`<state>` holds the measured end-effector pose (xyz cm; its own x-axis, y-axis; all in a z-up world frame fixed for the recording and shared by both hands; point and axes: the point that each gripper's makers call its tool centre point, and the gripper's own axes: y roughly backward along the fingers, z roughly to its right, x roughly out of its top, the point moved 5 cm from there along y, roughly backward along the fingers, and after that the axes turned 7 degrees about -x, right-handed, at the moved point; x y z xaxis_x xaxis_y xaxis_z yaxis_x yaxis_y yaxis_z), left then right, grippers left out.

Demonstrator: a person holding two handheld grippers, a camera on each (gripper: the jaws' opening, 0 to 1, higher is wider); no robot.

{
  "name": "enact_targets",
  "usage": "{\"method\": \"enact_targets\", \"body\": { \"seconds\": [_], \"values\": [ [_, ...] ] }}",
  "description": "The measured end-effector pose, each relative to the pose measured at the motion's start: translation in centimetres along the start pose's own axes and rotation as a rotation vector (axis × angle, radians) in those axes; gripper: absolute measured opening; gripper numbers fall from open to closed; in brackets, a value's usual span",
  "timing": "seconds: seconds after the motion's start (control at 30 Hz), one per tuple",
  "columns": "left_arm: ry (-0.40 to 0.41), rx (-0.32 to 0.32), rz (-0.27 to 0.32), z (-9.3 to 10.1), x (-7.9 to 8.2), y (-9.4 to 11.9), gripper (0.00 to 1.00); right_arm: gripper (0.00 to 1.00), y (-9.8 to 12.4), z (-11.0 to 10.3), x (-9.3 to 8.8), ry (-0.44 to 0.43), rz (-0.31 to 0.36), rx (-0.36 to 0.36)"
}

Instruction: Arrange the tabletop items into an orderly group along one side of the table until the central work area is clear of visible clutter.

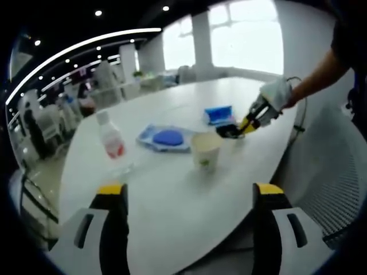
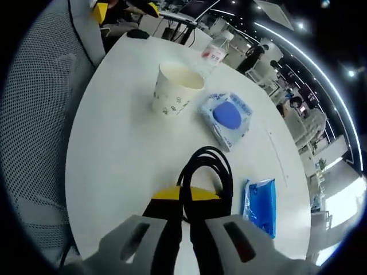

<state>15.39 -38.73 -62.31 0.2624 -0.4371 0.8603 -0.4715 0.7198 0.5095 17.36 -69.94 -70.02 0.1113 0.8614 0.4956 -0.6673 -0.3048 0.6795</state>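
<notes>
A white, rounded table (image 1: 172,212) carried a loose cluster of things near its edge, with a grey mesh-backed chair (image 2: 34,114) drawn up just beside that edge. In the left gripper view the left gripper (image 1: 189,197) hovered over bare tabletop with its yellow-tipped jaws spread wide and nothing between them. Beyond it stood a cream paper cup with a small green print (image 1: 205,150), upright and open-mouthed; a clear plastic bottle with a red label and white cap (image 1: 110,137) stood upright well to its left, and a flat blue-and-white packet with a round blue patch (image 1: 165,138) lay between them, a little farther back. A second packet — a bright blue soft pack (image 1: 218,114) — lay beyond the cup. The right gripper (image 1: 245,126), held by a gloved hand (image 1: 276,95), was clenched on a coil of black cable (image 1: 229,131) resting on the table just right of the cup. In the right gripper view the black cable (image 2: 207,172) looped out from between the closed jaws of the right gripper (image 2: 184,197), its long axis running straight ahead toward the blue-patched packet (image 2: 227,117) — the cup (image 2: 175,87) stood ahead to the left, the blue soft pack (image 2: 261,205) just beside the loop on the right.
</notes>
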Motion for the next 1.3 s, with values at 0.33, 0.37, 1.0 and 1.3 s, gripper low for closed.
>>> {"method": "enact_targets", "body": {
  "seconds": [0.33,0.37,1.0,1.3],
  "values": [
    [0.002,0.003,-0.006,0.0,-0.1,0.0,0.86,0.02,-0.6,-0.7,-0.5,-0.031,-0.025,0.033],
    [0.001,0.003,-0.006,0.0,-0.1,0.0,0.86,0.02,-0.6,-0.8,-0.5,-0.033,-0.025,0.034],
    [0.004,0.002,-0.004,-0.1,0.0,0.1,0.87,0.43,0.3,-0.4,-0.1,-0.344,-0.028,-0.022],
    [-0.01,-0.01,-0.017,0.2,0.0,-0.1,0.9,0.57,0.9,-0.1,0.4,-0.508,-0.025,-0.04]
  ]
}}
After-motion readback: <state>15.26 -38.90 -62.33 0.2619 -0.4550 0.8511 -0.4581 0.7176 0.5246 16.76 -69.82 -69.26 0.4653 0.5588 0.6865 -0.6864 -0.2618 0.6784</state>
